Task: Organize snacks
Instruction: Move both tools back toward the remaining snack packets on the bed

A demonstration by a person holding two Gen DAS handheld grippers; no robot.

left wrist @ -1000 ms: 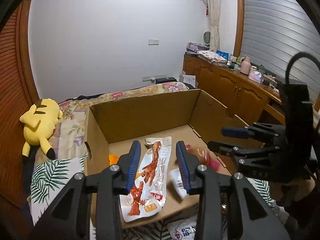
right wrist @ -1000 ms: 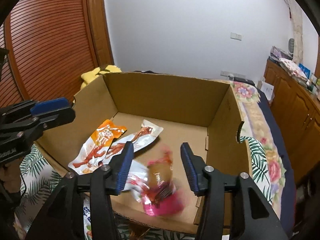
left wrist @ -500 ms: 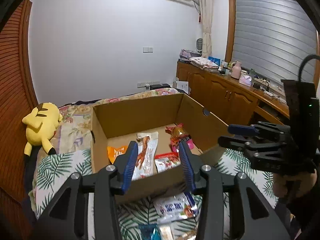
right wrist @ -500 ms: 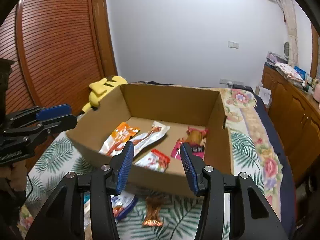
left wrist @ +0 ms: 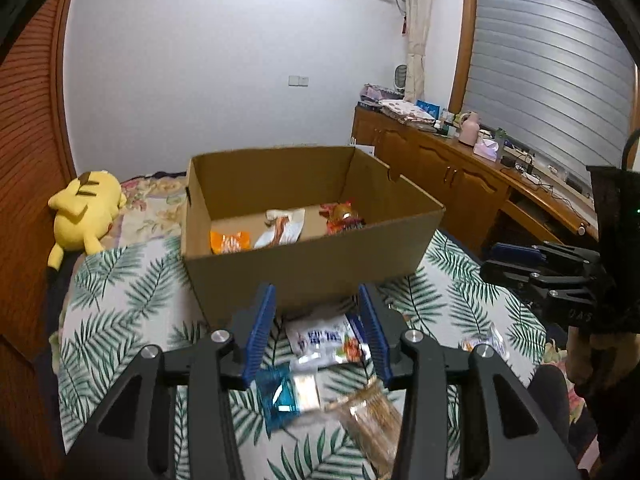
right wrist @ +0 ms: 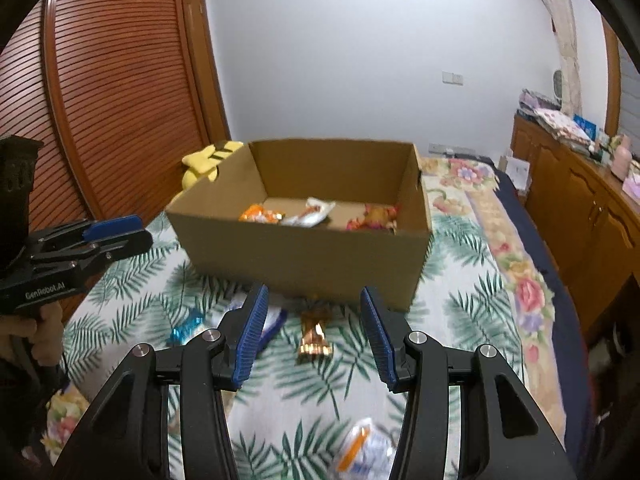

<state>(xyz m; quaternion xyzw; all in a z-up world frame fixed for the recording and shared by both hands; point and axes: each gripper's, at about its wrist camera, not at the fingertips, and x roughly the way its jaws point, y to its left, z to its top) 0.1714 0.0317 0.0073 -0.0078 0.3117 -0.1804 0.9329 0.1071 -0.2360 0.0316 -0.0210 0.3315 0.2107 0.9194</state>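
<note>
Crinkly foil packets lie loose just beneath the empty, parted left gripper (left wrist: 316, 332): a blue packet (left wrist: 282, 396), then a white packet (left wrist: 324, 338). The right gripper (right wrist: 310, 330), also spread and empty, hangs over a gold packet (right wrist: 314, 340). Beyond stands the cardboard box (left wrist: 312, 268). Overlapping slippery wrappers could make a pinch grab two or slide off.

One cardboard box (left wrist: 312, 268), three snack packets inside, four loose packets on the bedspread, one yellow plush toy (left wrist: 86, 212)
</note>
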